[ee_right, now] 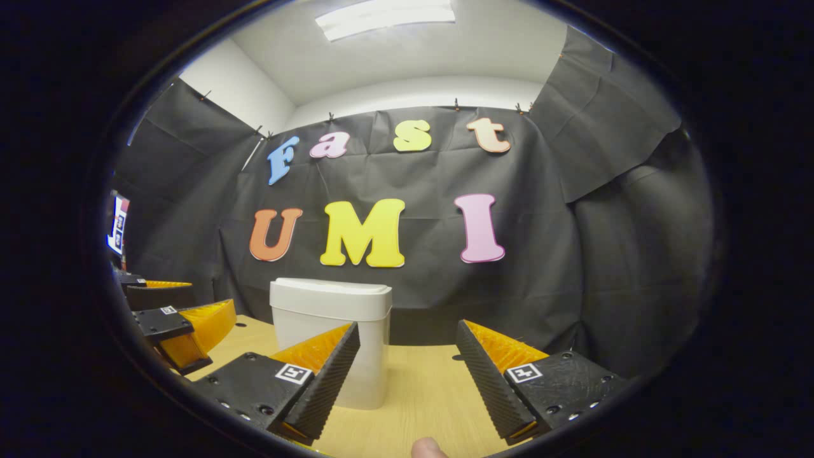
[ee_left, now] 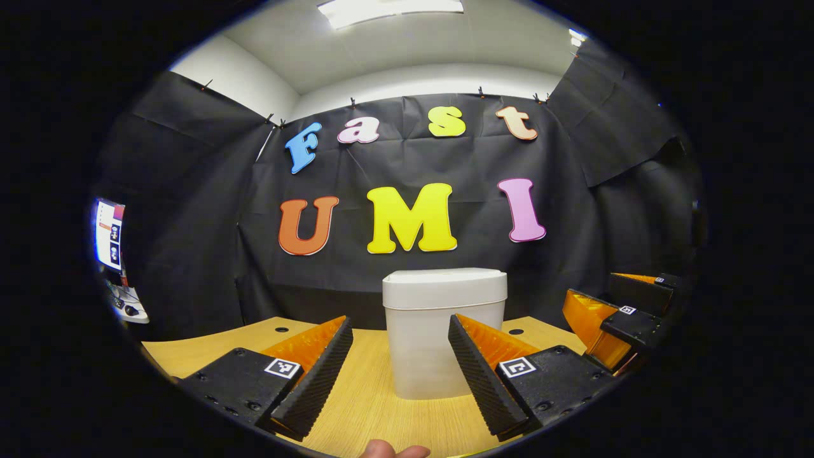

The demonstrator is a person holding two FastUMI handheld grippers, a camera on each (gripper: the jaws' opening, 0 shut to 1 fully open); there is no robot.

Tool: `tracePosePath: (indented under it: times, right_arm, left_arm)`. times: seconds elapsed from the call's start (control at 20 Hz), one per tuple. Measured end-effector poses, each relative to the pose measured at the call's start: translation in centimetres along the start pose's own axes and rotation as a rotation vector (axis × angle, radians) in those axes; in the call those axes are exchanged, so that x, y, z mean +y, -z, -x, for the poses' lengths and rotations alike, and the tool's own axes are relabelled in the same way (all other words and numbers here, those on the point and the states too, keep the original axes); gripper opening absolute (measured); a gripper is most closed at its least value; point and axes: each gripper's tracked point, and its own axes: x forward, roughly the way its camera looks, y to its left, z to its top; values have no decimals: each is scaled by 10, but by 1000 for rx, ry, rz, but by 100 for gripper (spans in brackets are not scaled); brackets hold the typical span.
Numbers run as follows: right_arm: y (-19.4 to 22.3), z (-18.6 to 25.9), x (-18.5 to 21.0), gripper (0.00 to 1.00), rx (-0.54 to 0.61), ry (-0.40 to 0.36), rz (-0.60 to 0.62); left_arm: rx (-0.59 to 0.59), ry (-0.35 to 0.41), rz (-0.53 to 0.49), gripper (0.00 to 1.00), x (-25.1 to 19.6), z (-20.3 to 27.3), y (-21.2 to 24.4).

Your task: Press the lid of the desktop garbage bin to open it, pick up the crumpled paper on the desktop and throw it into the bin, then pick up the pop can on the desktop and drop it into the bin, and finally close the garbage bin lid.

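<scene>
A white desktop bin (ee_left: 439, 346) stands on the wooden table (ee_left: 356, 407) with its flat lid (ee_left: 445, 280) down. It sits straight ahead of my left gripper (ee_left: 399, 321), which is open, nothing between its fingers, a short way back from the bin. In the right gripper view the bin (ee_right: 318, 318) is ahead and to the left, partly behind that gripper's left finger. My right gripper (ee_right: 407, 326) is open and holds nothing. Each gripper also appears beside the other: the right gripper (ee_left: 594, 289) at the bin's right, the left gripper (ee_right: 210, 294) at its left.
The black cloth wall hangs close behind the bin. The table has two small round holes (ee_left: 282, 329) (ee_left: 516, 331) near its back edge. A screen (ee_left: 109, 235) stands far left. A person's fingertip (ee_left: 394, 451) shows at the bottom edge.
</scene>
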Motion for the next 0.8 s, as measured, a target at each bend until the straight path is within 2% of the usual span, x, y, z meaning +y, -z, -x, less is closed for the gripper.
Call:
tracePosePath:
  times: [0.8]
  right_arm:
    - [-1,4,-2,95,-1,4,-14]
  left_arm:
    - [-2,-7,2,97,1,5,-2]
